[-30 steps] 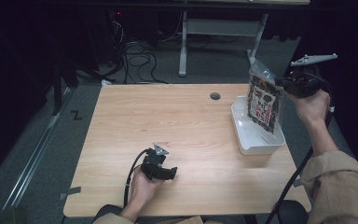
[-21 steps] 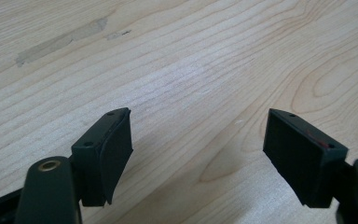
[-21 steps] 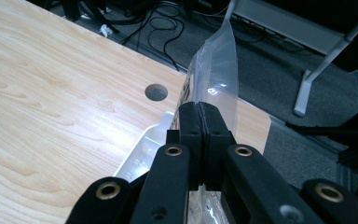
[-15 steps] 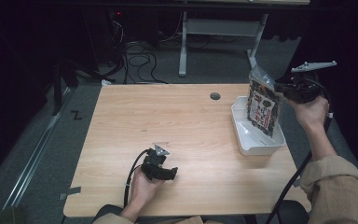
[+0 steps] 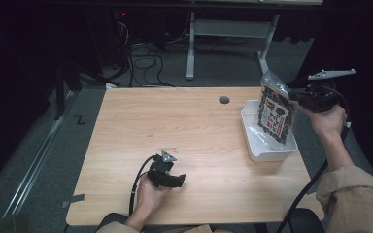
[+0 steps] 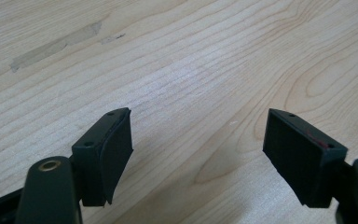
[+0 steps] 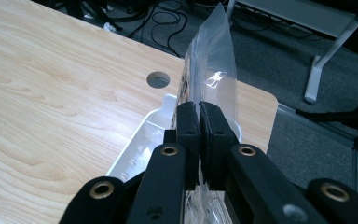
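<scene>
The right gripper [image 5: 296, 97] has its two black jaws pressed together on the clear top edge of a packet [image 5: 274, 112], a flat plastic bag with a dark, printed front; in the right gripper view the jaws meet on the thin film [image 7: 209, 70], which stands on edge above them. The packet hangs upright from that grip, its long axis running top to bottom with a slight lean, its top seam up by the gripper and its lower end down inside a white tray [image 5: 267, 148]; whether the bottom edge touches the tray floor cannot be told. Its printed face is turned toward the middle of the table. The tray is a shallow white rectangle that lies near the right edge of the table [image 5: 175, 126], its long side running away from the person. The left gripper [image 5: 167, 175] lies low over the near part of the table, held in the person's left hand, its jaws wide apart with nothing between them; the left gripper view shows bare wood under the two pads [image 6: 116, 149]. The table top is pale wood with visible grain, rounded corners and a round hole [image 5: 224, 100] near its far edge, just beside the tray. Around it the room is dark, with a grey carpeted floor, a tangle of black cables [image 5: 143, 60] behind the table and the light metal legs of another desk [image 5: 190, 53] farther back.
</scene>
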Demonstrator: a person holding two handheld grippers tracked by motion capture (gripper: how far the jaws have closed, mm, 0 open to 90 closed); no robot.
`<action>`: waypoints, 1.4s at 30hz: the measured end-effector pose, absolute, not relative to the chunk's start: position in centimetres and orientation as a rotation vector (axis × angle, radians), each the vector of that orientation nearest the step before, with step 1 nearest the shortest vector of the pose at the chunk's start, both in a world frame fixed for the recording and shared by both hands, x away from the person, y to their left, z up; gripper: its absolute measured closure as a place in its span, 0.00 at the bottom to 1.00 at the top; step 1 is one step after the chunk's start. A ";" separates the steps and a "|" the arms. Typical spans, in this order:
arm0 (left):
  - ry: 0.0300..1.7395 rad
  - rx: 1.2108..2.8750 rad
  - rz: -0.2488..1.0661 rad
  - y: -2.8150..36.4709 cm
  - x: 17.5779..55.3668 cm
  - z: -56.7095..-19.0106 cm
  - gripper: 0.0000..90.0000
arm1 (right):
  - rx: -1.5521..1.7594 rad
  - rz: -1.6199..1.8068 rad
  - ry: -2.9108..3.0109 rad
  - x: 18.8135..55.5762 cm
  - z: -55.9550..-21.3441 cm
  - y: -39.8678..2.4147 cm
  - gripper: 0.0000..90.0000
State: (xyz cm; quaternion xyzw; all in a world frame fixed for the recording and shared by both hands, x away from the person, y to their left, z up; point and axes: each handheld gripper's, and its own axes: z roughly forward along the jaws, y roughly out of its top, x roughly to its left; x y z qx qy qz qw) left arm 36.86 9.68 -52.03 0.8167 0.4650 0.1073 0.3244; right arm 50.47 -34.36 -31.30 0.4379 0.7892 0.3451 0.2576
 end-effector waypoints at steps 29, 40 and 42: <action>1.218 2.146 0.284 9.6 36.8 -52.1 0.27 | 1.229 0.855 2.135 49.8 -33.0 -36.2 0.93; 1.216 2.149 0.284 9.6 36.9 -52.1 0.28 | 1.280 0.830 2.117 49.9 -33.6 -37.4 0.89; 1.217 2.150 0.284 9.6 36.9 -52.1 0.28 | 1.293 0.828 2.112 50.0 -33.6 -37.4 0.87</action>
